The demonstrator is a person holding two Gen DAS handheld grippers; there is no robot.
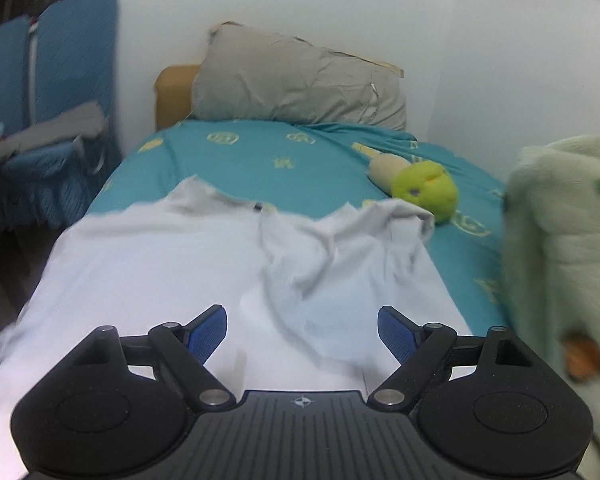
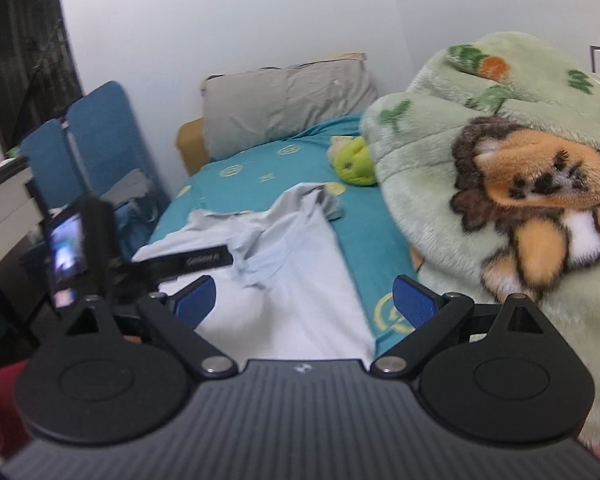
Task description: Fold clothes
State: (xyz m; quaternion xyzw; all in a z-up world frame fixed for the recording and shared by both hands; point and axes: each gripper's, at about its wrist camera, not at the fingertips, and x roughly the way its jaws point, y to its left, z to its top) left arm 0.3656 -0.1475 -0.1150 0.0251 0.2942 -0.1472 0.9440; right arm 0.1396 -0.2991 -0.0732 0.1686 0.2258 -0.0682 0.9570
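A white shirt (image 1: 172, 264) lies spread on the teal bed sheet (image 1: 260, 160), its collar toward the pillow and its right side rumpled. My left gripper (image 1: 302, 326) is open and empty, hovering over the shirt's near part. The shirt also shows in the right wrist view (image 2: 296, 280). My right gripper (image 2: 304, 300) is open and empty above the shirt's right edge. The left gripper's body with its camera screen (image 2: 70, 248) shows at the left of the right wrist view.
A grey pillow (image 1: 296, 84) leans on the headboard. A green plush toy (image 1: 424, 190) lies on the sheet beyond the shirt. A bulky green fleece blanket with a lion print (image 2: 520, 184) is piled along the bed's right side. A blue chair (image 1: 56, 92) stands at the left.
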